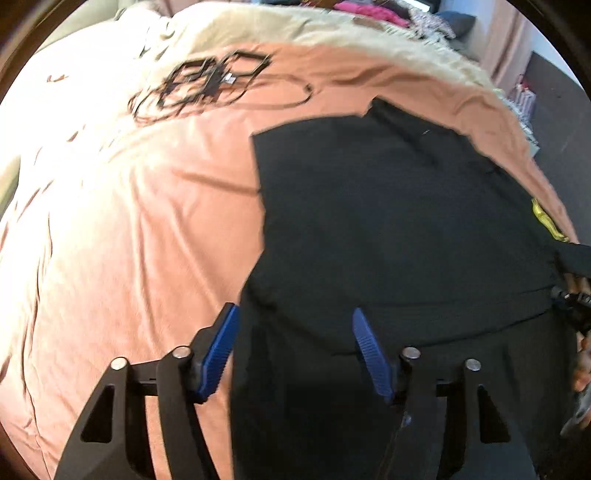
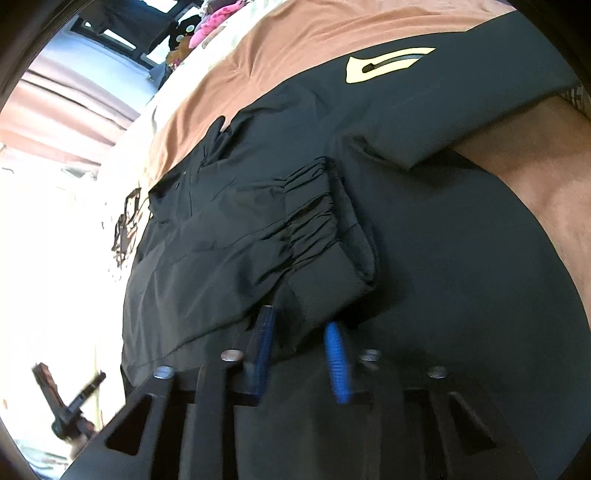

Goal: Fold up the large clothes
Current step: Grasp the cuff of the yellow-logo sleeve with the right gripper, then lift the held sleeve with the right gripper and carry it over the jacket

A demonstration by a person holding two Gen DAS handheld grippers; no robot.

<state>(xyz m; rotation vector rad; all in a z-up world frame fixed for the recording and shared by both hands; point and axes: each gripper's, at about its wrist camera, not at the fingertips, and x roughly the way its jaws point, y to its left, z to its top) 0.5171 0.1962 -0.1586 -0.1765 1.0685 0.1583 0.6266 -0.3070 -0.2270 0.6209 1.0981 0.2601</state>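
Observation:
A large black jacket (image 1: 388,221) lies spread on a bed with an orange-brown sheet (image 1: 147,221). My left gripper (image 1: 293,314) is open, its blue fingers over the jacket's near left edge, holding nothing. In the right wrist view the jacket (image 2: 424,240) fills the frame, with a sleeve and its gathered elastic cuff (image 2: 317,218) folded across the body and a pale yellow zip patch (image 2: 388,62) further up. My right gripper (image 2: 301,325) is open just short of the cuff's hem, its blue fingers to either side of it without gripping.
A tangle of black cable (image 1: 207,85) lies on the sheet beyond the jacket. A cream blanket (image 1: 295,26) and a pile of pink clothes (image 1: 369,11) sit at the far end of the bed. The left gripper shows at the right wrist view's lower left (image 2: 70,402).

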